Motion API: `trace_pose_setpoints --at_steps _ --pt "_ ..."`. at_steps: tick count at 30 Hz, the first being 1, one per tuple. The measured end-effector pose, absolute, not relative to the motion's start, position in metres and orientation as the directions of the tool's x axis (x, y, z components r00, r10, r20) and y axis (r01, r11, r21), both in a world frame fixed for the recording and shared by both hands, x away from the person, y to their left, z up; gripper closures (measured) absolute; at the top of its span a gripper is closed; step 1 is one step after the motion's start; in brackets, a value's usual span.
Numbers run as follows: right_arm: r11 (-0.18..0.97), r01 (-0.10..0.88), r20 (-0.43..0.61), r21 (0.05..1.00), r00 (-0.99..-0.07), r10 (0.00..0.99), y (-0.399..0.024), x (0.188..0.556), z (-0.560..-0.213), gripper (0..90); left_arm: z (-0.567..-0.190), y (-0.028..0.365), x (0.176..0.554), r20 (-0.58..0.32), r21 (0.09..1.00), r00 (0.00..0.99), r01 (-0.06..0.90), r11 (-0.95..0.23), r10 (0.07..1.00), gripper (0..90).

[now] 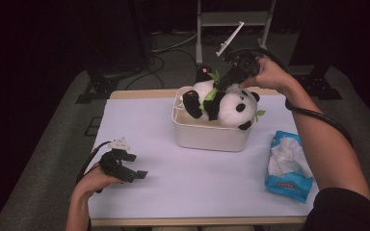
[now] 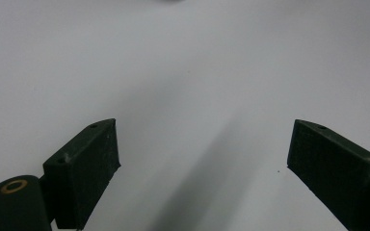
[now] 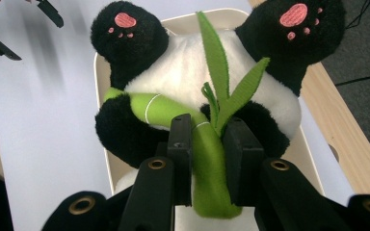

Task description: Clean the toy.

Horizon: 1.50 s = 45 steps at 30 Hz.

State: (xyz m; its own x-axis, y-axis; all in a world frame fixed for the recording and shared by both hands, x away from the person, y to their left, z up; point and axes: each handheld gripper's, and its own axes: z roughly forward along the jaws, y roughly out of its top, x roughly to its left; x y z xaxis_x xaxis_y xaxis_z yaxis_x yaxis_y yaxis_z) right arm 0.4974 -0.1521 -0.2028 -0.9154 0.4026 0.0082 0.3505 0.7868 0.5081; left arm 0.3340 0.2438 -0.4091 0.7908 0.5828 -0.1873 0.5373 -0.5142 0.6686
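The white table (image 1: 183, 183) spreads under both grippers, its pale top running between and beyond the left gripper's jaws. Ahead of the right gripper's jaws sits the cream tub (image 1: 207, 134), and the plush panda (image 1: 221, 103) lies on its back across the top of it, feet up and beyond the jaw tips in the right gripper view. Off to the side of the tub, well apart from both pairs of jaws, lies a blue tissue pack (image 1: 289, 168).

The right gripper (image 3: 208, 144) points down at the panda from the far side of the tub, and its jaws press from both sides on the green bamboo stalk (image 3: 207, 159) that the panda hugs; the felt leaves (image 3: 219, 62) stand up just past the jaw tips. Nothing lies between the jaws and the stalk. The person's right arm reaches long across the table, wrist bent downward, cable trailing along the forearm.

The left gripper (image 1: 125, 168) rests low near the table's near edge, far from the tub, its jaws spread wide with only bare table top between them.
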Motion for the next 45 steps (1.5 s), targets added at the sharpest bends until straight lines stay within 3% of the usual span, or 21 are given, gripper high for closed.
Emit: trace_pose_setpoints --at_steps 29,45 --pt "0.791 0.369 0.03 0.488 -0.913 0.408 -0.137 0.51 -0.232 74.3 -0.412 0.246 0.334 -0.2 0.669 0.788 0.544 -0.506 0.583 10.0" --pt "0.794 0.371 0.009 0.482 -0.908 0.419 -0.135 0.516 -0.226 74.3 -0.412 0.246 0.335 -0.202 0.669 0.787 0.545 -0.505 0.583 9.4"
